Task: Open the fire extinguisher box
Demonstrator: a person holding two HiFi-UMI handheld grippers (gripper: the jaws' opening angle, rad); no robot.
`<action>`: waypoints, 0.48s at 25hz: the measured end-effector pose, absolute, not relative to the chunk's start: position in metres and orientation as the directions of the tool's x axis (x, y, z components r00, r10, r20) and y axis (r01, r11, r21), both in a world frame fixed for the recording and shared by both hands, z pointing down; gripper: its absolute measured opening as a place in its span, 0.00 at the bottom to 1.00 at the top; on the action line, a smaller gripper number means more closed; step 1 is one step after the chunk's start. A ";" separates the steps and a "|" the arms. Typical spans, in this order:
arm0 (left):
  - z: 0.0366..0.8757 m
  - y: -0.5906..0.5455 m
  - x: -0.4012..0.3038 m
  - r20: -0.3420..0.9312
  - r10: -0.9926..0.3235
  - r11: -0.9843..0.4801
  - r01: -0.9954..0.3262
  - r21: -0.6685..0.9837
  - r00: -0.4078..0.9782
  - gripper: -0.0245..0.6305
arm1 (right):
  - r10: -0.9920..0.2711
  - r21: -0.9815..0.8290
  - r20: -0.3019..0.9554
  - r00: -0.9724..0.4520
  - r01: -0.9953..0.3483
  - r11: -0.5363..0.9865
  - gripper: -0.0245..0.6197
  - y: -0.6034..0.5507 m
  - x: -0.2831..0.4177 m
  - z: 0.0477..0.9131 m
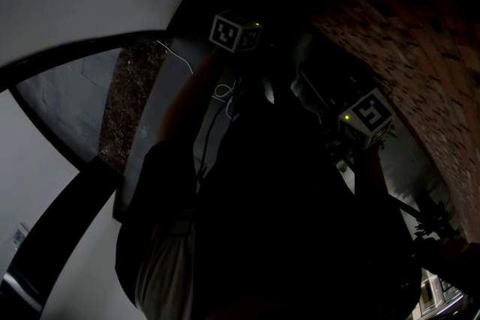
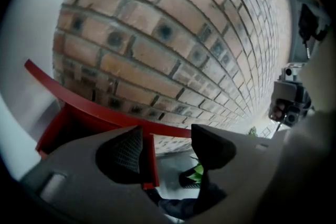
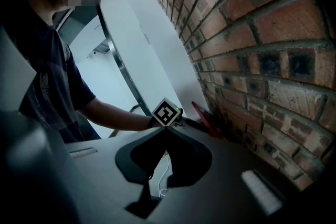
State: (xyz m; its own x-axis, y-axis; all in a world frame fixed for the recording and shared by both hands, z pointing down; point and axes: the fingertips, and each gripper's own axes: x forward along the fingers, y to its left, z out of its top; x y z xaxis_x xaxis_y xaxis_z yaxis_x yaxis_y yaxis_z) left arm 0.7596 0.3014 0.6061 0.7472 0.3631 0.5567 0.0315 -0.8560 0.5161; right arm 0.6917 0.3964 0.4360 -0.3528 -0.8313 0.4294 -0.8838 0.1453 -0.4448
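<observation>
left gripper (image 2: pixel 167 136) held its fingers wide with the red door (image 2: pixel 105 112) edge between them, unpinched; right gripper (image 3: pixel 166 134) fingers were shut, empty; reckon the door could've slipped free and swung closed

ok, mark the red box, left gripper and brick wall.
red box (image 2: pixel 150 160), left gripper view, edge standing between the jaws.
left gripper (image 2: pixel 168 136), left gripper view, midway between its open fingertips.
brick wall (image 2: pixel 173 34), left gripper view, a brick face.
</observation>
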 end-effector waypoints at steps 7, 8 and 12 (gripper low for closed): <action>0.588 0.298 0.803 0.531 0.297 -0.905 0.057 0.421 0.794 0.49 | -0.837 -0.444 0.432 -0.335 -0.887 0.126 0.04 0.403 0.698 0.439; 0.588 0.297 0.808 0.530 0.284 -0.913 0.056 0.404 0.799 0.49 | -0.837 -0.443 0.434 -0.333 -0.888 0.123 0.04 0.404 0.700 0.441; 0.587 0.295 0.821 0.523 0.268 -0.923 0.060 0.380 0.809 0.49 | -0.840 -0.450 0.436 -0.322 -0.887 0.106 0.04 0.410 0.705 0.444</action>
